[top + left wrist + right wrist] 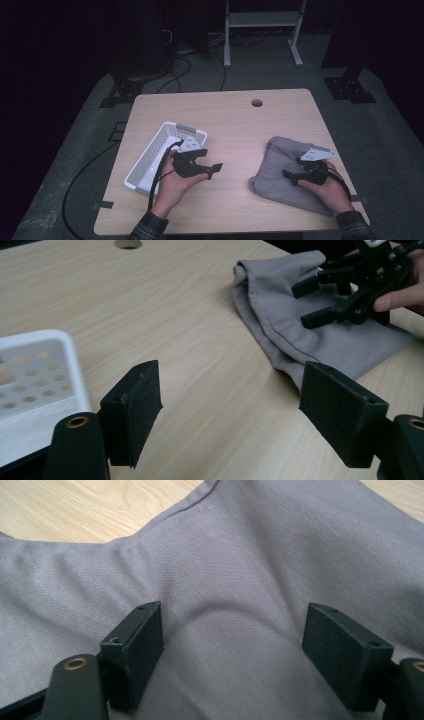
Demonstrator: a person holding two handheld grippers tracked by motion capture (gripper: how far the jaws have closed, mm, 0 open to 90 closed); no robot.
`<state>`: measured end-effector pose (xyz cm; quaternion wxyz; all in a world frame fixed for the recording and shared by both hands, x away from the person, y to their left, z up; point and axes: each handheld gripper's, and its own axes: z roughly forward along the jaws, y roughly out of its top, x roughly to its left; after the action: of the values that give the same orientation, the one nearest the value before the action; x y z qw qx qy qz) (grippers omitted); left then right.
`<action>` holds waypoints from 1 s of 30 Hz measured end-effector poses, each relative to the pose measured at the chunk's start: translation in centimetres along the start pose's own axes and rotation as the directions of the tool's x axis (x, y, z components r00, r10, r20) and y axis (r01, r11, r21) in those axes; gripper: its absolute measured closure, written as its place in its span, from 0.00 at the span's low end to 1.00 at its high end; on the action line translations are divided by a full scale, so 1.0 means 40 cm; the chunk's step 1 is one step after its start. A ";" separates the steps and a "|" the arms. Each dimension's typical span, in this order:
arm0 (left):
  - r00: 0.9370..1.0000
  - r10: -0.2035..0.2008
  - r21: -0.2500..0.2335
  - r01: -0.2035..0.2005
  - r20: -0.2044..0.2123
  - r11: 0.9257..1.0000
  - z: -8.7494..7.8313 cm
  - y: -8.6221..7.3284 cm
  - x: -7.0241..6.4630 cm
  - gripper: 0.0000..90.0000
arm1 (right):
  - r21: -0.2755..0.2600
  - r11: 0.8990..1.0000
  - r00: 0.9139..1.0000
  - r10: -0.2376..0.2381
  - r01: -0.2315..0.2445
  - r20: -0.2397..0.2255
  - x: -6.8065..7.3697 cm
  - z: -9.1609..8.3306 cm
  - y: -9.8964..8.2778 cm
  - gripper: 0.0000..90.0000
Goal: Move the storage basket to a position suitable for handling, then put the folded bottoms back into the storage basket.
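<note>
A folded grey cloth (274, 176) lies on the right part of the wooden table (235, 125). My right gripper (293, 167) hovers low over the cloth (225, 565), open, with fabric below the gap and neither pad pressing on it. My left gripper (210, 161) is open and holds nothing; it is over bare wood just right of the white perforated basket (186, 130), pointing toward the cloth. In the left gripper view the jaws (230, 405) stand wide apart, the cloth (272, 315) lies ahead, and the right gripper (312, 302) is above it.
The basket's corner (35, 340) sits close beside my left jaw. A round cable hole (257, 103) is near the table's far edge. Beyond the table, on the dark floor, are cables and a white metal frame (262, 20).
</note>
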<state>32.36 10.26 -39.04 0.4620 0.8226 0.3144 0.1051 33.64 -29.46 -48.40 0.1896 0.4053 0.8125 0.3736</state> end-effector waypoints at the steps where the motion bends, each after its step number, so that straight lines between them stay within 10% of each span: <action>1: 1.000 0.005 0.005 -0.005 0.003 1.000 0.008 0.000 -0.007 0.25 | 0.000 1.000 1.000 0.000 0.000 0.000 0.000 0.000 0.000 0.25; 17: 0.994 0.091 0.075 -0.096 0.061 0.993 0.142 -0.060 -0.094 0.20 | -0.001 1.000 1.000 -0.014 0.014 -0.010 0.006 0.014 0.012 0.25; 30: 0.983 0.147 0.067 -0.156 0.113 0.986 0.180 -0.100 -0.097 0.13 | 0.000 0.999 0.998 -0.048 0.048 -0.045 0.053 0.071 0.062 0.25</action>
<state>31.01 4.37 -45.85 0.4375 0.8655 0.2291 0.0833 35.40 -25.51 -48.36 0.1800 0.3771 0.8264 0.3775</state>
